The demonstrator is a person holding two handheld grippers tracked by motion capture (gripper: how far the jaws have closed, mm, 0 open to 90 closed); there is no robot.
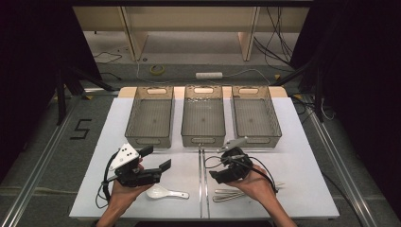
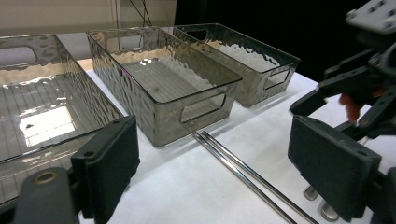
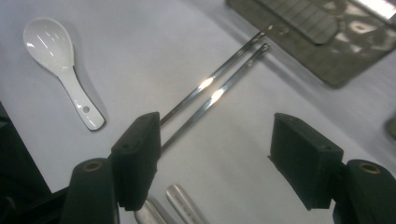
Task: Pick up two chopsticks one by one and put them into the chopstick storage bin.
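Observation:
A white ceramic spoon (image 1: 166,192) (image 3: 60,60) lies near the table's front edge, just below my left gripper (image 1: 157,158) (image 2: 212,158), which is held open above the table with nothing between its jaws. A pair of metal chopsticks (image 1: 203,184) (image 2: 243,168) (image 3: 210,88) lies lengthwise down the middle of the table. My right gripper (image 1: 218,172) (image 3: 215,158) hovers open just right of the chopsticks, nothing in it. Metal utensil handles (image 1: 236,195) (image 3: 182,207) lie under the right hand. The right gripper (image 2: 355,93) also appears at the right of the left gripper view.
Three see-through grey bins stand side by side at the back of the white table (image 1: 302,156): left bin (image 1: 149,140), middle bin (image 1: 203,141) and right bin (image 1: 257,140), all with nothing inside. Cables and a tape roll (image 1: 157,69) lie on the floor beyond.

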